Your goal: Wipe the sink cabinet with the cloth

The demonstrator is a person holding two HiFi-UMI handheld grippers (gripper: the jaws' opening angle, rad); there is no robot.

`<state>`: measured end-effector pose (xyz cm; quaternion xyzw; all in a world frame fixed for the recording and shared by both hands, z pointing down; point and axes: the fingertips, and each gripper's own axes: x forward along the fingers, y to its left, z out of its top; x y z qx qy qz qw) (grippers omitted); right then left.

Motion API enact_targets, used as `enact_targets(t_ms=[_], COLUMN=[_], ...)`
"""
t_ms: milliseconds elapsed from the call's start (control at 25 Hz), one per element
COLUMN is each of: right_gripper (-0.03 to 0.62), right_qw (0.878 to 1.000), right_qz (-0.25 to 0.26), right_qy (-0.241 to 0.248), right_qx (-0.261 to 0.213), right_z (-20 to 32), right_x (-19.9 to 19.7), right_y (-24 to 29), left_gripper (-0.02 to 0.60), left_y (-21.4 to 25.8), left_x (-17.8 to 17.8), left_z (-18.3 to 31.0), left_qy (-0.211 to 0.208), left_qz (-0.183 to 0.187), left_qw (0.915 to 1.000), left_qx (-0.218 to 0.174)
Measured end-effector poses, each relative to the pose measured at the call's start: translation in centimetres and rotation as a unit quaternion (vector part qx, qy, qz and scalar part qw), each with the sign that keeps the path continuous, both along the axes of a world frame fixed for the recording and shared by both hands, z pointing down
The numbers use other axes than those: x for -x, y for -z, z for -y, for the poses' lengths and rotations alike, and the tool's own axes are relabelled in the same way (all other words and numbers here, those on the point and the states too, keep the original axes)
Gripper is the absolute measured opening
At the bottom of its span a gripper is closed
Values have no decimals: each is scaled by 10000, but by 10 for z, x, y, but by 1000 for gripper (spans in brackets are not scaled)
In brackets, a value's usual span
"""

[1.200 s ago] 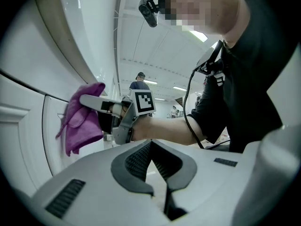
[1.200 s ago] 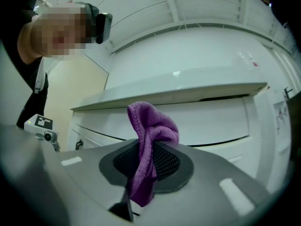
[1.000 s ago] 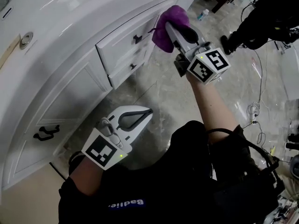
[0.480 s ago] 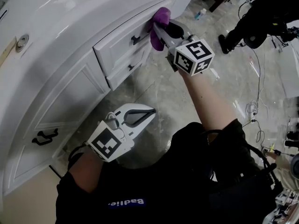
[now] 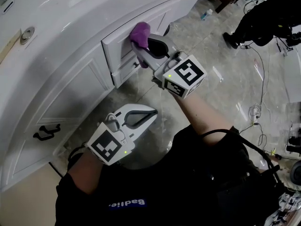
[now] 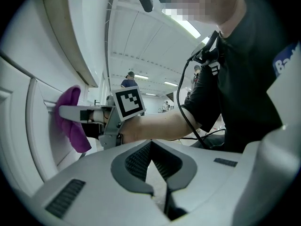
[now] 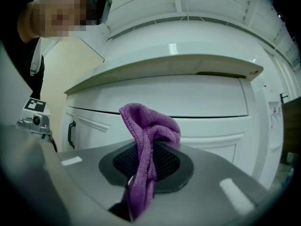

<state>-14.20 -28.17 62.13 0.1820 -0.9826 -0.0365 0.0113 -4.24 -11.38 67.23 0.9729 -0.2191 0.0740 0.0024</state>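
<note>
The white sink cabinet (image 5: 61, 79) curves across the left of the head view. My right gripper (image 5: 141, 44) is shut on a purple cloth (image 5: 139, 33) and holds it against the upper drawer front (image 5: 157, 14). In the right gripper view the cloth (image 7: 146, 140) bunches up out of the shut jaws (image 7: 143, 173), with the cabinet (image 7: 197, 98) close ahead. My left gripper (image 5: 146, 112) hangs lower, away from the cabinet, shut and empty. The left gripper view shows its jaws (image 6: 153, 161) closed together, with the cloth (image 6: 70, 121) against the drawer beyond.
A black handle (image 5: 46, 132) sits on the cabinet door at lower left. A sink fitting (image 5: 27, 34) shows on the countertop. Another person (image 5: 263, 22) is at the top right. Cables (image 5: 256, 112) and a small bottle (image 5: 204, 14) lie on the marble floor.
My right gripper has slid the cloth leftward along the drawer front, from its right end toward its left part. The left gripper has barely moved.
</note>
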Motion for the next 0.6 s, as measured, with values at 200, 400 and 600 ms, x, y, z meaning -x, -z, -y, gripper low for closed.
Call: enact_targets(t_ms=[200, 400, 600], right_gripper=[57, 57, 57], right_qw=[9984, 9957, 9963], right_qz=[91, 168, 312], right_qy=[529, 861, 688], right_qx=[158, 310, 421], right_z=[-34, -49, -32], right_x=[23, 25, -10], right_y=[0, 0, 8], left_gripper=[0, 0, 0], left_y=[5, 11, 11], left_x=[-6, -11, -18], left_z=[-8, -9, -8], left_qy=[-145, -248, -356], left_qz=[46, -33, -132], left_qw=[9998, 9992, 9987], left_qx=[-122, -297, -331])
